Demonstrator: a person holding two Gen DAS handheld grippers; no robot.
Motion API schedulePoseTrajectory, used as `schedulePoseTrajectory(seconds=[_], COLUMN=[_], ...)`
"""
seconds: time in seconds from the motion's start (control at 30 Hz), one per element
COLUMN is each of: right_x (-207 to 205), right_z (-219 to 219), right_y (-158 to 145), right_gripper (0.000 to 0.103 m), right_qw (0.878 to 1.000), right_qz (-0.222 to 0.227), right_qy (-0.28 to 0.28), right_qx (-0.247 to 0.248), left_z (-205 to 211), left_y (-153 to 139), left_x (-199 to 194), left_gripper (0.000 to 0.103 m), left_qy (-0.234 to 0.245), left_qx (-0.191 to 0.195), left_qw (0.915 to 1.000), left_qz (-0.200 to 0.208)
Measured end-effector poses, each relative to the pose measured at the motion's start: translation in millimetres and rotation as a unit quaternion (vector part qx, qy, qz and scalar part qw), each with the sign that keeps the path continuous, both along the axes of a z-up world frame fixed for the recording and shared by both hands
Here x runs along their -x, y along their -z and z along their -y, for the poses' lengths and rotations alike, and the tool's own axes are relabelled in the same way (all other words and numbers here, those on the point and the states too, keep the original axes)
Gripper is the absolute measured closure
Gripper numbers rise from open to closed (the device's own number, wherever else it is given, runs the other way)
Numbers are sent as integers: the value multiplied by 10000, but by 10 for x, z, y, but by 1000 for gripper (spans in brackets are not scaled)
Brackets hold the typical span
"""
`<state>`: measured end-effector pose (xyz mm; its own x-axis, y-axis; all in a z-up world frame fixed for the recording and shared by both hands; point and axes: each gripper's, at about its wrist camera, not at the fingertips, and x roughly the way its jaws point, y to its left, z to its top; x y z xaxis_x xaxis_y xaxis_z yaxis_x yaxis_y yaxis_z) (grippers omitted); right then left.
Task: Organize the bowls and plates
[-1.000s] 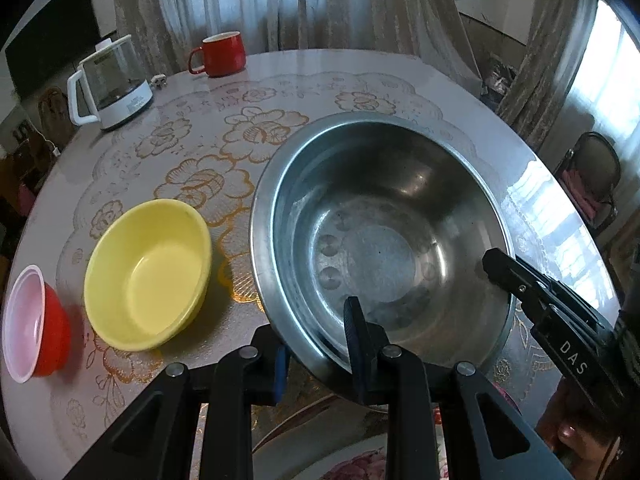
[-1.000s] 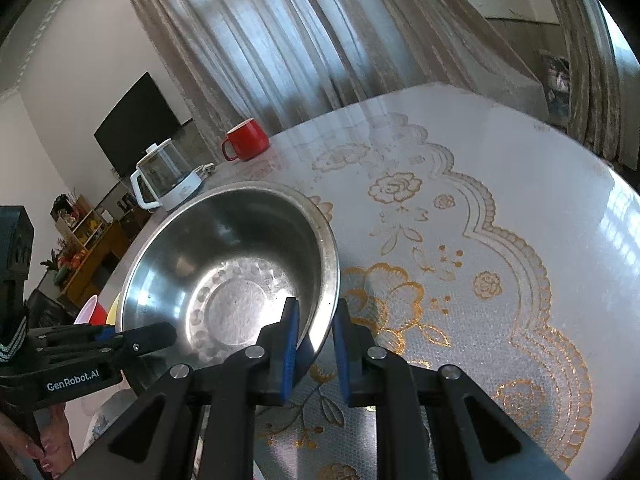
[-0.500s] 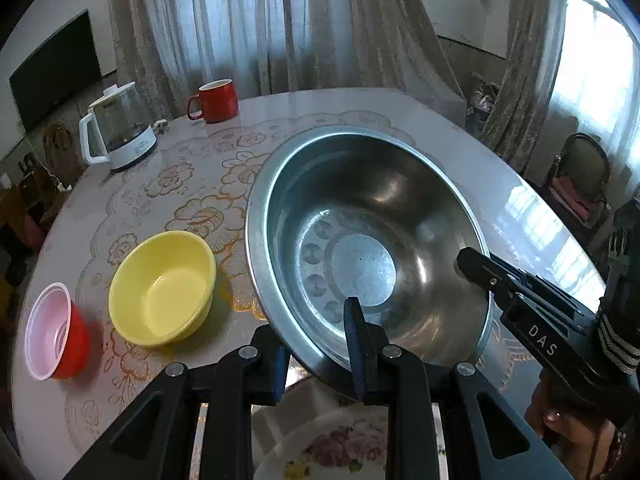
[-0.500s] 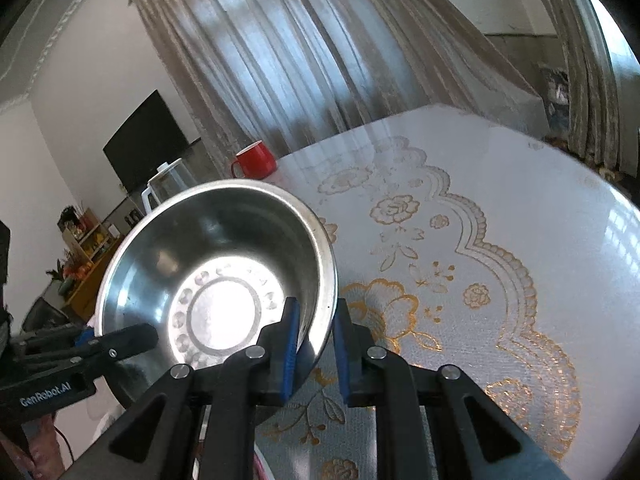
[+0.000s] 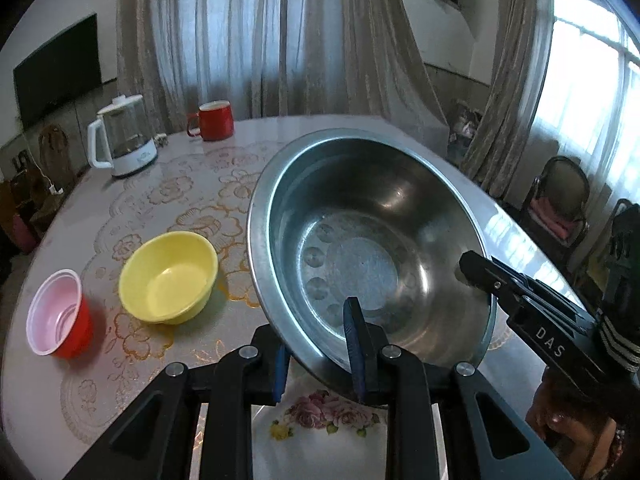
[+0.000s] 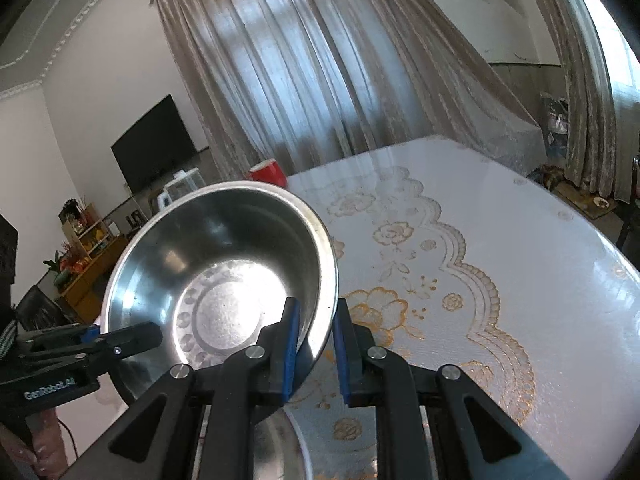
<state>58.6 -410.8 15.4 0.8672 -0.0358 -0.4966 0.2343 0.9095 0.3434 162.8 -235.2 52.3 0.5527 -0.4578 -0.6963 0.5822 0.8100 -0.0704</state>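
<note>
Lace-patterned table, curtains behind.

Table: round, glossy, with a gold floral lace cover; extends ahead of the left tongs and the right tongs.
Red cup: white inside, upright, far left of the left tongs.
Kettle: clear body, white handle, well ahead and left.
Red mug: just right of the kettle, at the far table edge.
Curtains: beyond the table, straight ahead.
Television: wall-mounted, far left.
Chair: off the table, ahead and right.
</note>
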Motion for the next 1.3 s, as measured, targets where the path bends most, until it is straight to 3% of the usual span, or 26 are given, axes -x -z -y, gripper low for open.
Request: schedulePoseTrajectory(seconds=[0.2, 0.63, 0.97, 1.3], right_x=[147, 322, 357, 264], right_z=[-183, -750, -1227, -1686], right_y=[-153, -330, -350, -255], right_gripper=[87, 87, 87, 87], right_qw=[9998, 9979, 9943, 9885], right_qz=[176, 254, 206, 71], right_qy=[-122, -588, -1045, -1492], right_qx=[-4, 7, -94, -221], left_z=[-278, -1049, -1673, -2151], left_y=[-99, -109, 29, 101], left_x=[169, 467, 585, 707], left_gripper=[78, 78, 76, 76], left_qy=[-143, -584, -1010, -1413], left_qx=[225, 681, 1003, 1023], left_qw=[9994, 9958, 9898, 9847], left_qz=[204, 193, -70, -36])
